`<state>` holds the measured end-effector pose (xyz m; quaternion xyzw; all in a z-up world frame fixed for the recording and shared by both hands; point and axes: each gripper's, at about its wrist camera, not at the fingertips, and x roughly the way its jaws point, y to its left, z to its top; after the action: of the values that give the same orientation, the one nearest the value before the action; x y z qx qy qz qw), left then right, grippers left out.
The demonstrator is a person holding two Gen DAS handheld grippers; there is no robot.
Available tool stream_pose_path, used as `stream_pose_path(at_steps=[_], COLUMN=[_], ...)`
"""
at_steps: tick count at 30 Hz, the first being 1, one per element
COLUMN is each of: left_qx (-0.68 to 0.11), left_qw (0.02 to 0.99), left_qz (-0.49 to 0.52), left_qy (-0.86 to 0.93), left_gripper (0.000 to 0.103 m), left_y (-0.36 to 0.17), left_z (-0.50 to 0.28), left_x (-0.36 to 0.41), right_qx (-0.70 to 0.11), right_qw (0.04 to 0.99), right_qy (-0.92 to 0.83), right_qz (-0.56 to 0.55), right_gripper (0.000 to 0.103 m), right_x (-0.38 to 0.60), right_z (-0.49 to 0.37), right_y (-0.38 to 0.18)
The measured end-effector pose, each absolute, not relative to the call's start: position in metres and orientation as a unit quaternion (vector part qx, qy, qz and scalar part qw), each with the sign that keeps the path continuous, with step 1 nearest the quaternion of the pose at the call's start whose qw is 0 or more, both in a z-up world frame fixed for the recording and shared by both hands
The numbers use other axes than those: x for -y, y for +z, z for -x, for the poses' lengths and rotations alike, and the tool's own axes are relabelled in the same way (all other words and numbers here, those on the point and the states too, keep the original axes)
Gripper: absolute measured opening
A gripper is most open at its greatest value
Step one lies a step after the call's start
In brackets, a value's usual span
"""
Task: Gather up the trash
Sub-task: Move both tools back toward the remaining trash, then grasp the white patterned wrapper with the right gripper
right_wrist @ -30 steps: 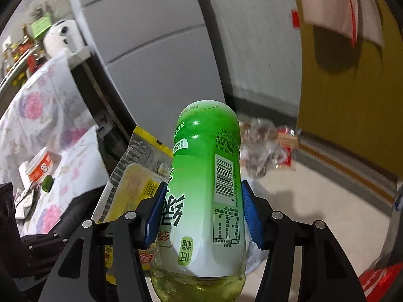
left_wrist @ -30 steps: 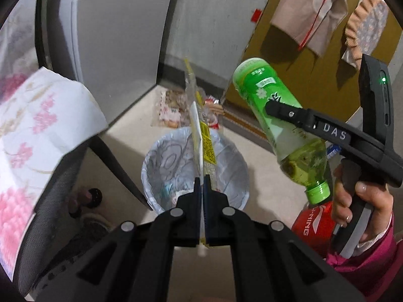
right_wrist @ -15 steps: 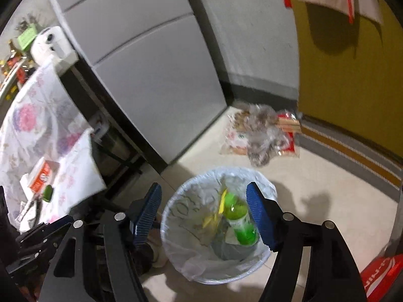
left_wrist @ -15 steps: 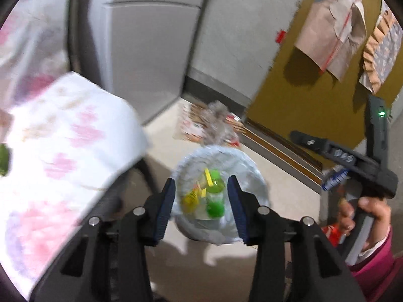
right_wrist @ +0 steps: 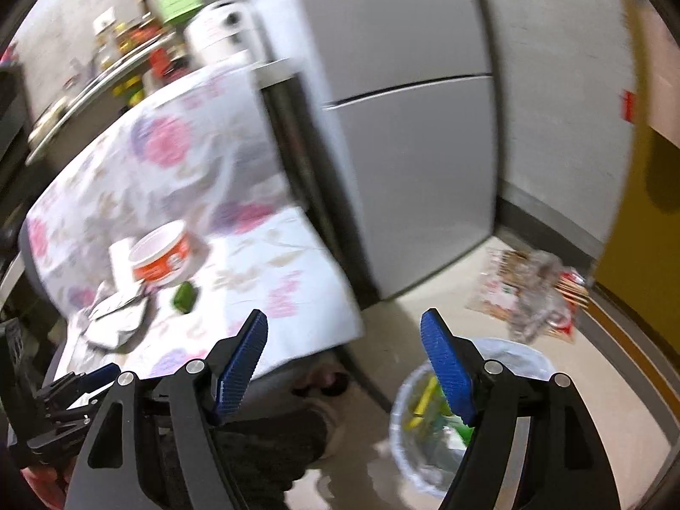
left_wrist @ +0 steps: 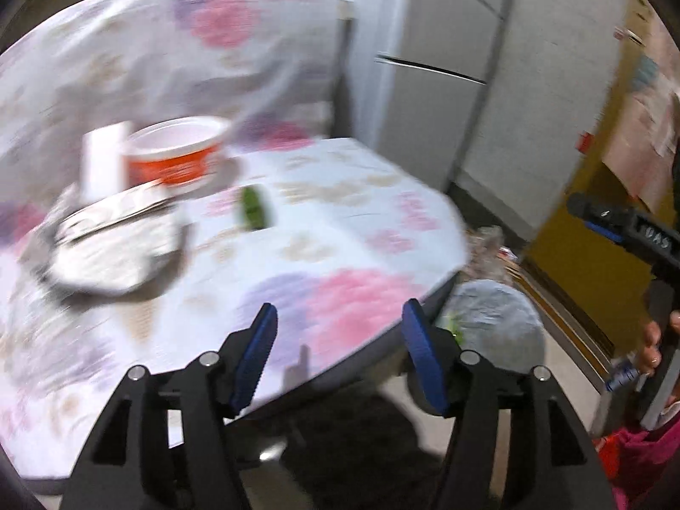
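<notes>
Left gripper point(left_wrist: 340, 352) and right gripper point(right_wrist: 344, 365) just opening, empty; trash bin point(right_wrist: 522, 352) below, floral table point(left_wrist: 340, 195)

My left gripper point(left_wrist: 340, 352) let go of the yellow wrapper and my right gripper point(right_wrist: 344, 365) let go of the green bottle. Both now lie in the trash bin point(right_wrist: 527, 361). My jaws have just been opening, nothing between them. Both views swung to the flowered bench point(left_wrist: 340, 229).
</notes>
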<state>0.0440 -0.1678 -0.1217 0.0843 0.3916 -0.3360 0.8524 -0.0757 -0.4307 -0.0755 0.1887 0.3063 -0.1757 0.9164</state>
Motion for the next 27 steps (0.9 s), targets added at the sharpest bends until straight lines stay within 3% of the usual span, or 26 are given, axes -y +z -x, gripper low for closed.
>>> stream_pose_path(at_steps=[14,27], left_qx=[-0.393,-0.391], left_qw=[0.912,0.918], left_qz=[-0.041,0.003], left_qy=[-0.111,-0.067], left_gripper=[0.066,0.066], left_y=[-0.105,-0.118], left_z=[-0.106,-0.157], left_x=[-0.001,-0.052], right_qx=[-0.354,-0.381], right_qw=[0.932,0.908], right_qy=[0.027,0.164], right_qz=[-0.079,0.062], right_gripper=[0.08,0.077], right_x=[0.283,0.161], right_z=[-0.081,-0.182], right_y=[-0.076,-0.115])
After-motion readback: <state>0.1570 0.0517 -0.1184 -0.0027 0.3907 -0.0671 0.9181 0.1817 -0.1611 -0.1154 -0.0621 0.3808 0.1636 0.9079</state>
